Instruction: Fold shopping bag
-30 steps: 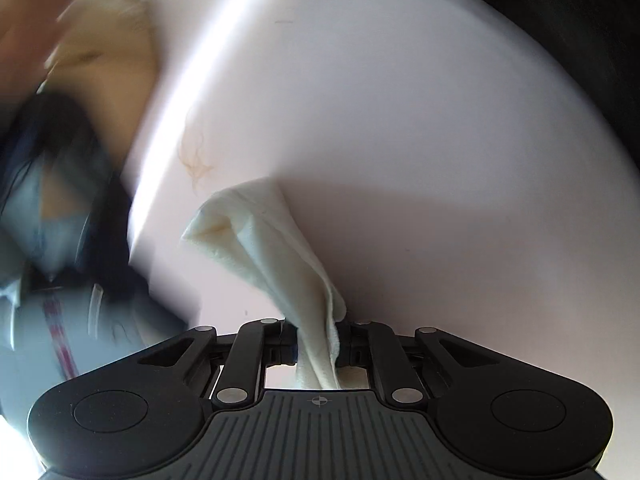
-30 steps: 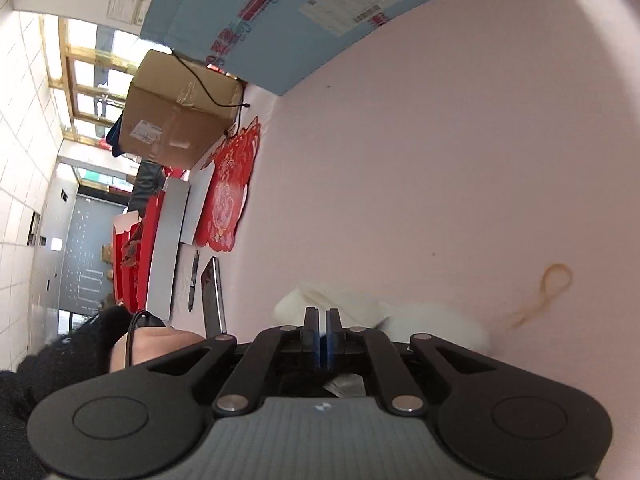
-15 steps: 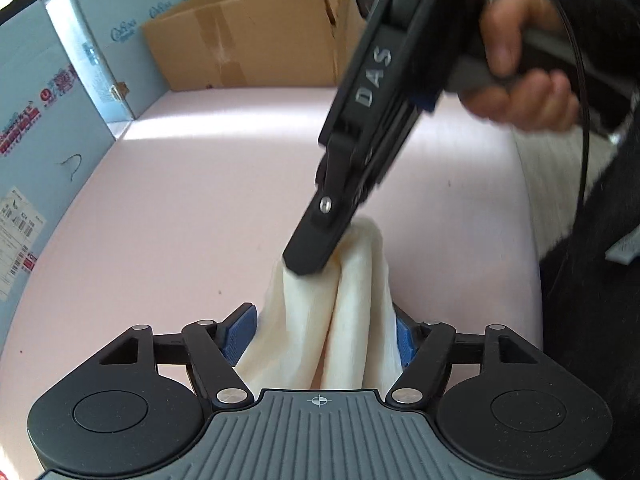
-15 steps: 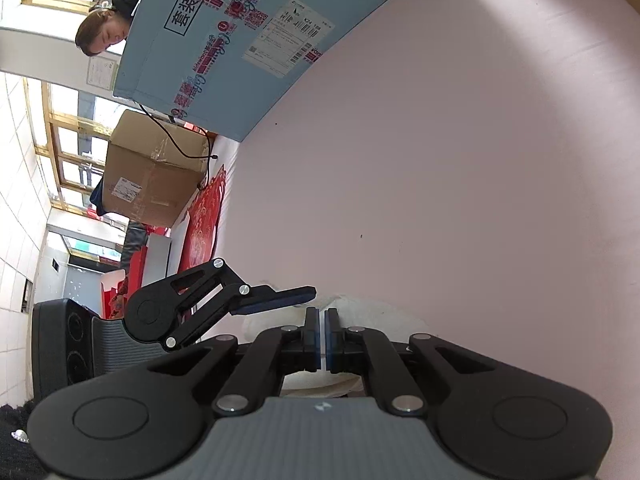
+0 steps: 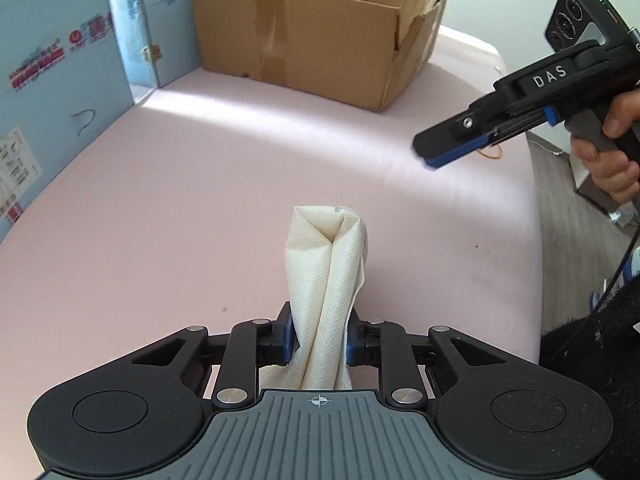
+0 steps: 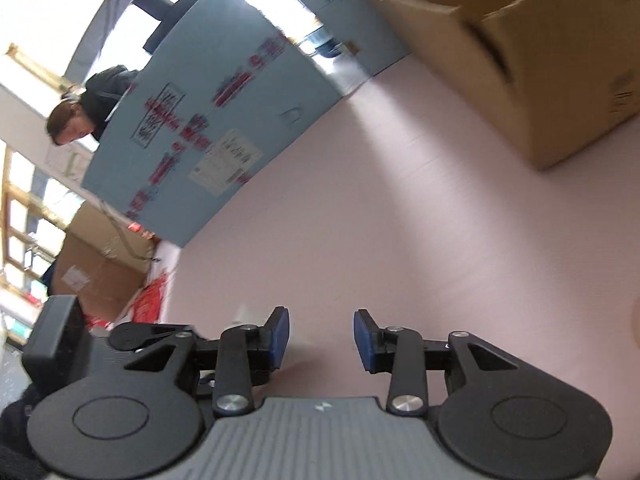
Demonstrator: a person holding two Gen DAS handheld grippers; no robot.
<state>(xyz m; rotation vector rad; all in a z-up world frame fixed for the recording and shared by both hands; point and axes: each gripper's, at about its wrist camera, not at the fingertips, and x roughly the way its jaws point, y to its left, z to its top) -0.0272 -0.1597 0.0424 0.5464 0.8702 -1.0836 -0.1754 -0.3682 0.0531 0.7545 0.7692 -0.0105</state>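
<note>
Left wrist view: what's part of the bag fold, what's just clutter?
In the job:
- shopping bag, cream, bunched, pinched in the left gripper whose jaws are closing on it
- right gripper, jaws opening, nothing between them, clear of the bag
- pink table as work surface

Lying about:
- cardboard box
- blue board with labels
- orange rubber band

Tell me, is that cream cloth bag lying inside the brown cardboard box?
No, the bag sits between the left gripper's closing jaws, well apart from the box.
</note>
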